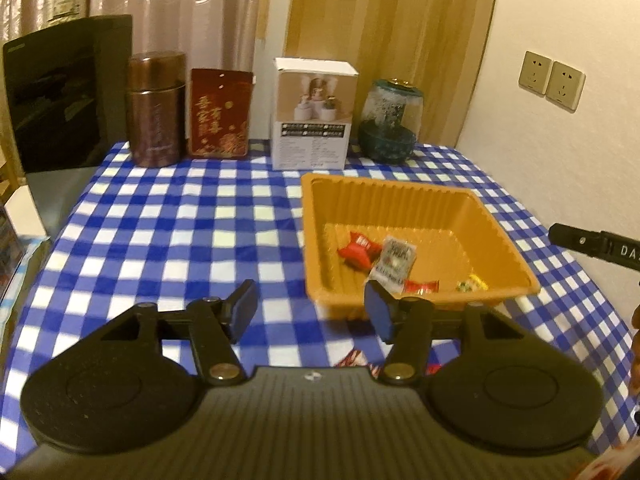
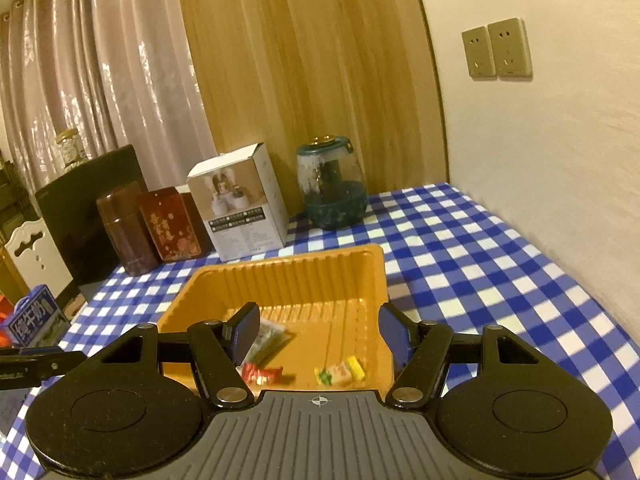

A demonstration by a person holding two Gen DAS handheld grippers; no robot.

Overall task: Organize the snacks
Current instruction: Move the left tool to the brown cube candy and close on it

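Note:
An orange plastic tray sits on the blue checked tablecloth. In it lie a red packet, a grey-white packet, a red candy and a yellow-green candy. My left gripper is open and empty, just off the tray's near left corner. A red-and-white wrapper lies on the cloth below it. My right gripper hangs open over the tray's near part, nothing between its fingers.
Along the back stand a brown tin, a red tin, a white box and a glass jar. A black panel is at the left, a wall with sockets at the right. A blue carton sits off the table's left.

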